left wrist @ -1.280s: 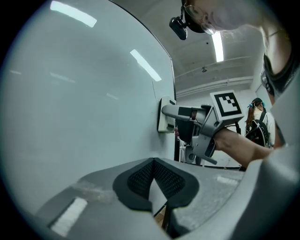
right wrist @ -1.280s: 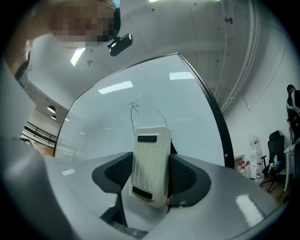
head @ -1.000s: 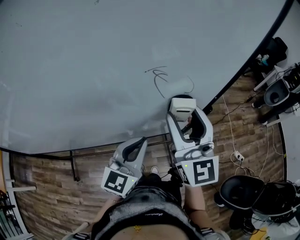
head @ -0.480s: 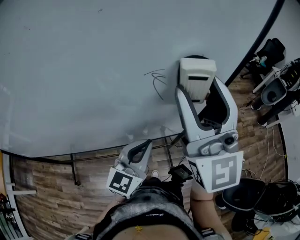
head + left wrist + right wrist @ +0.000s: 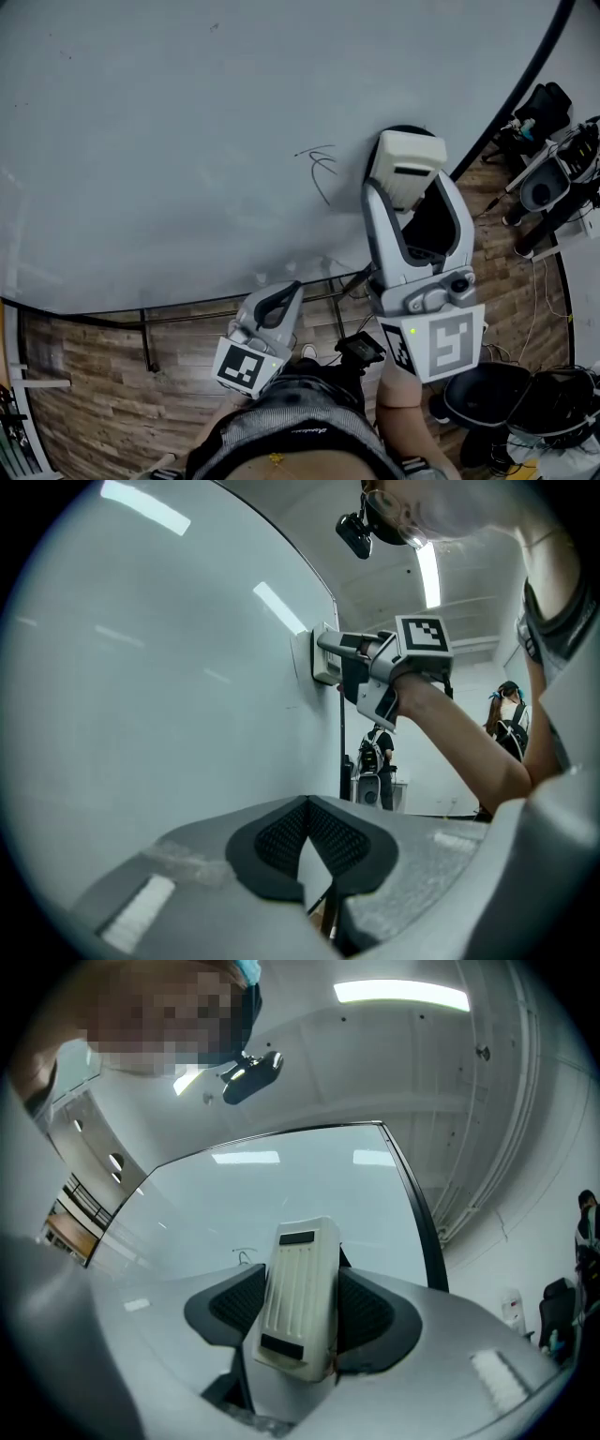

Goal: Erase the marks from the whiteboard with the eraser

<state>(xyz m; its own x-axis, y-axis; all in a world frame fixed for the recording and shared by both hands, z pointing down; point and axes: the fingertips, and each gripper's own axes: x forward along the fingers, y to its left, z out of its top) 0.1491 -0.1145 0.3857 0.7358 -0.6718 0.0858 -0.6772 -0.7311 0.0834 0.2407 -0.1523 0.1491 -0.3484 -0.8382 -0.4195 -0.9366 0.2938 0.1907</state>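
Your right hand-held gripper is up at the whiteboard with its jaws clamped on the flanks of the eraser. The right gripper view shows the pale block squeezed between both dark pads, its long axis running out along the jaws and its far end poking past the tips. From the left gripper view the eraser looks pressed flat against the board, so I'd call this the start of a wiping stroke rather than an approach. Here's what matters: the marks, a small thin scribble of loops, sit just beside the eraser on its left as you look down, roughly level with it and not yet under the pad. The eraser's length stands across that direction, so a sideways sweep to your left should carry its full long edge over the scribble in one pass. The board's black frame lies off to the right, the wrong way, so there's nothing to gain over there. Your left hand-held gripper hangs low near your body, below the board's bottom edge, jaws closed together with nothing between them and well apart from the marks. The right hand is clearly the nearer one and the one to make this move. Hold the pad flat to the surface as you go, or a tilted edge may skip over the thin lines.
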